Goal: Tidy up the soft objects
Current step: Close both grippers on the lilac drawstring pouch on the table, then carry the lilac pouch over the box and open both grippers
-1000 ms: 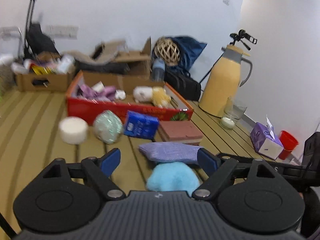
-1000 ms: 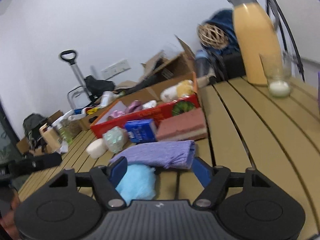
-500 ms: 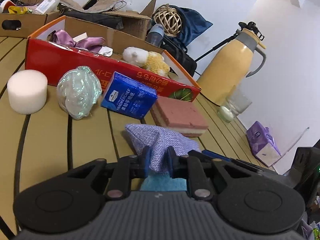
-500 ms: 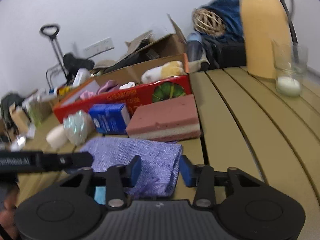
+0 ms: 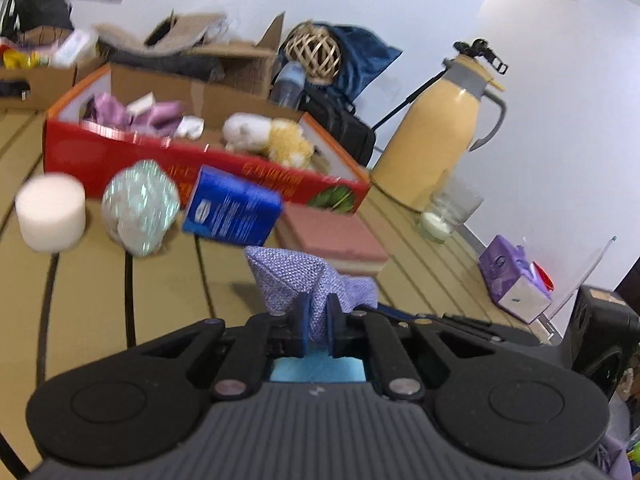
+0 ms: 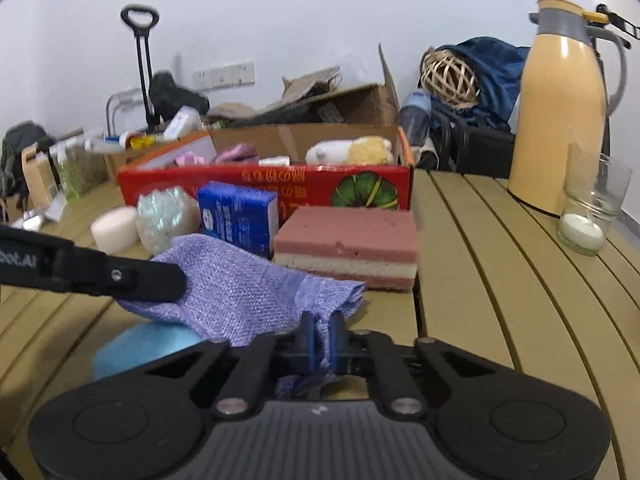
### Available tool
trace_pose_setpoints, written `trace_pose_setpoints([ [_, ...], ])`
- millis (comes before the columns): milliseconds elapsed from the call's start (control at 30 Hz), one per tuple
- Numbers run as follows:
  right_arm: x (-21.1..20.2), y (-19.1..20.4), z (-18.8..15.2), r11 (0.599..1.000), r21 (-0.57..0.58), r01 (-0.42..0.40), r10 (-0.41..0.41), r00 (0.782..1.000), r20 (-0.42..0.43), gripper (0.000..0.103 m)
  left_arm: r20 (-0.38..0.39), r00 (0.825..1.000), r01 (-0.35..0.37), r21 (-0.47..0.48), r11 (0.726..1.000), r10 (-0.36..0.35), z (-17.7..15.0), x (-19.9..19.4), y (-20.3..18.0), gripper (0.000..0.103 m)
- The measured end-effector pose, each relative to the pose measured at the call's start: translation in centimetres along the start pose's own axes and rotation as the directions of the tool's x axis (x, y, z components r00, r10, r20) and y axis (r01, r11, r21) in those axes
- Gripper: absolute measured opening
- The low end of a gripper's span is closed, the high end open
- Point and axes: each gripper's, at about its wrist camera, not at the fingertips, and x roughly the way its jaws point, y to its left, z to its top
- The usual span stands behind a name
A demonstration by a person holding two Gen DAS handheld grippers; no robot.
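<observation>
**A:** Status on the grippers?

**B:** Left gripper (image 5: 318, 322) is pinched tight on one end of the purple woven cloth (image 5: 308, 280). Right gripper (image 6: 322, 340) is pinched tight on the other end; fabric shows between the blue pads on both.

**A:** Where does the cloth sit?

**B:** Held between the two grippers above the slatted tan table (image 6: 500, 280). In the right wrist view it spans from the right gripper up to the left gripper's black finger at left. A light blue soft pad (image 6: 144, 346) lies under it on the table, partly covered.

**A:** Other soft items?

**B:** In a row behind the cloth, in front of the red cardboard box (image 6: 264, 186): white foam cylinder (image 5: 50, 216), iridescent crinkled ball (image 5: 140, 206), blue tissue packet (image 5: 232, 210), pink-and-cream layered sponge block (image 6: 348, 246). The packet leans beside the sponge; whether they touch is unclear.

**A:** Inside the box?

**B:** White-and-yellow plush toy (image 5: 268, 138) at the right end, purple fabric pieces (image 5: 132, 114) at the left end.

**A:** Rest of the table?

**B:** Tall yellow thermos jug (image 6: 560, 120) at the far right, glass candle jar (image 6: 588, 212) just in front of it, purple tissue box (image 5: 512, 280) near the edge.
</observation>
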Motion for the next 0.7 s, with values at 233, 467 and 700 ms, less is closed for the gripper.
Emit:
trace_pose_setpoints([
  [233,-5.4,-0.8,1.8,0.991,0.098,-0.093,0.078,0.986,0.145,0.005,0.093,0.996,-0.006,0.049,0.999,0.002,0.9,-3.9,-2.9,0.008],
  [467,-6.0,-0.8,4.9,0.985,0.086,-0.152,0.135,0.975,0.176,0.005,0.132,0.991,0.019,0.056,0.998,-0.026,2.2,-4.5,-3.1,0.008],
  [700,-2.8,-1.5,10.5,0.988,0.034,-0.15,0.14,0.967,0.212,0.005,0.162,0.986,0.023,0.146,0.989,-0.047,7.8,-1.6,-3.2,0.008],
])
